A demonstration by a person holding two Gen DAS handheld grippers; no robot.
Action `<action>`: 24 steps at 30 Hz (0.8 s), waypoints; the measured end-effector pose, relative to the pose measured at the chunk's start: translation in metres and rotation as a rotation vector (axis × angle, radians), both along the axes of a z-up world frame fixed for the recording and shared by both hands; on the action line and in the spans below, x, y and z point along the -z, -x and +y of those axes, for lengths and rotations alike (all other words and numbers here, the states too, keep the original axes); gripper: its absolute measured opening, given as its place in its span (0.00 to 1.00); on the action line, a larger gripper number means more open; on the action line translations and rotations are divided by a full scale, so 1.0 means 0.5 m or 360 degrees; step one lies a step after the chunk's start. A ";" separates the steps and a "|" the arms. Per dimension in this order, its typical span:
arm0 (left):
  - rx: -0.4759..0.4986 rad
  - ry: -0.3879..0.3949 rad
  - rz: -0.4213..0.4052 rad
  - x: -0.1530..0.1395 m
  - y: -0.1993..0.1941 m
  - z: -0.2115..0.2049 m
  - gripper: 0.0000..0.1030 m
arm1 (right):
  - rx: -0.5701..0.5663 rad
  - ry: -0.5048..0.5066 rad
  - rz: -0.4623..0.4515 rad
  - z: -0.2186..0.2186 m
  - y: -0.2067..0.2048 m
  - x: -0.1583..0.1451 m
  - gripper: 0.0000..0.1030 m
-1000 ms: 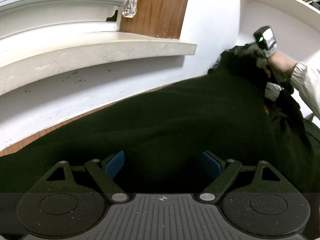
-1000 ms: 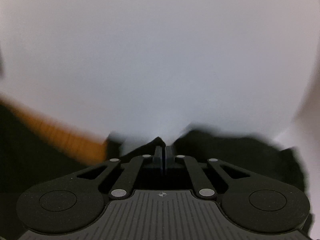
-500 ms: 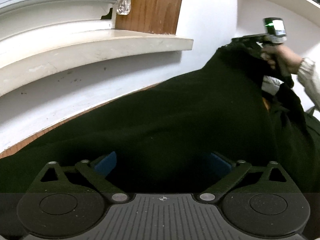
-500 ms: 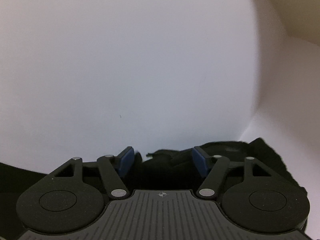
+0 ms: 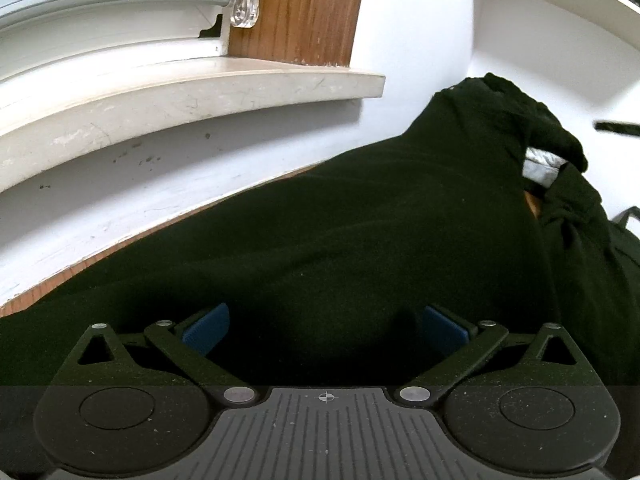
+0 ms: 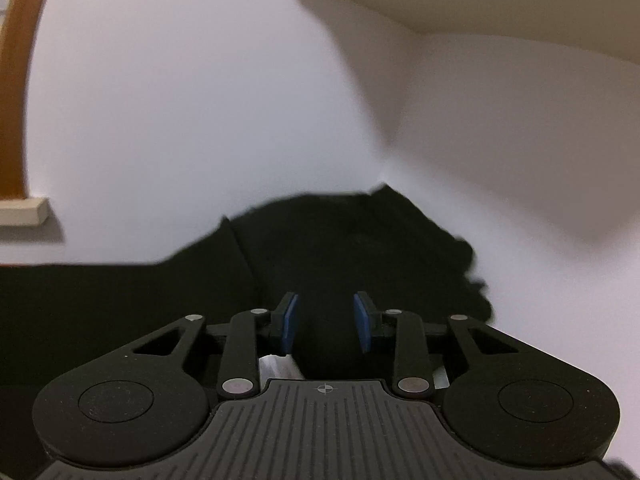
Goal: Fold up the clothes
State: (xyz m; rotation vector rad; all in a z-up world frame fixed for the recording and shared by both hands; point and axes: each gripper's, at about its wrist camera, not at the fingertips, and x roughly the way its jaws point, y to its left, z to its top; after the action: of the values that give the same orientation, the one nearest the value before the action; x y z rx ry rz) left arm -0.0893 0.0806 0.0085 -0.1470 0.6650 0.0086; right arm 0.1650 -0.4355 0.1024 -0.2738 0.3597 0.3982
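Plainly, the black garment (image 5: 360, 240) lies spread over the wooden table (image 5: 48, 276) below the windowsill (image 5: 200, 92), one end bunched high against the white wall (image 5: 416, 20); the left gripper (image 5: 326, 326) hangs over the near cloth with its jaws at their widest, pads clear and nothing held; the right gripper (image 6: 325, 322), beyond the sill's end, has just been closing, yet its blue pads (image 6: 290, 320) stand apart over dark fabric, gripping nothing I can make out. To fold well, I judge each gripper should pinch one edge layer only; lift both evenly; flatten that bunched end first.
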 end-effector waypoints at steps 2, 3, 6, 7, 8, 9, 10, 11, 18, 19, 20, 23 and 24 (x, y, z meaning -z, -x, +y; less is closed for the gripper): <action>0.0003 -0.0024 0.0011 -0.001 -0.002 -0.004 1.00 | 0.0002 -0.0040 0.0027 -0.034 0.033 0.014 0.31; 0.0005 -0.0040 0.0017 -0.001 -0.003 -0.007 1.00 | -0.0006 -0.0061 0.0039 -0.044 0.047 0.024 0.31; 0.0015 -0.0141 0.0056 0.001 -0.009 -0.025 1.00 | -0.0036 -0.0103 0.0088 -0.056 0.079 0.063 0.32; 0.0018 -0.0181 0.0070 0.002 -0.011 -0.033 1.00 | -0.0052 -0.0109 0.0110 -0.057 0.088 0.078 0.32; 0.0022 -0.0218 0.0082 0.003 -0.014 -0.039 1.00 | -0.0071 -0.0120 0.0131 -0.053 0.097 0.093 0.32; 0.0027 -0.0241 0.0089 0.004 -0.015 -0.044 1.00 | -0.0091 -0.0133 0.0152 -0.047 0.107 0.107 0.33; 0.0030 -0.0237 0.0088 0.005 -0.014 -0.043 1.00 | -0.0111 -0.0146 0.0174 -0.041 0.117 0.122 0.33; 0.0031 -0.0225 0.0086 0.005 -0.013 -0.041 1.00 | -0.0138 -0.0160 0.0192 -0.027 0.120 0.137 0.35; 0.0035 -0.0215 0.0081 0.007 -0.014 -0.038 1.00 | -0.0373 -0.0297 0.0336 0.126 0.156 0.215 0.43; 0.0035 -0.0210 0.0079 0.007 -0.013 -0.037 1.00 | -0.0404 -0.0305 0.0349 0.150 0.162 0.221 0.43; 0.0036 -0.0206 0.0078 0.007 -0.014 -0.036 1.00 | -0.0429 -0.0299 0.0361 0.172 0.165 0.228 0.44; 0.0034 -0.0204 0.0079 0.007 -0.015 -0.037 1.00 | -0.0456 -0.0239 0.0360 0.225 0.171 0.247 0.50; 0.0034 -0.0207 0.0080 0.007 -0.015 -0.038 1.00 | -0.0455 -0.0208 0.0351 0.237 0.173 0.252 0.53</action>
State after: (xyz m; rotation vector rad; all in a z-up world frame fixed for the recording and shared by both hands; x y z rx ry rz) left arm -0.0818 0.0618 0.0052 -0.0142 0.7142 0.0350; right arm 0.0786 -0.3169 -0.0237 -0.1529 0.5108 0.7336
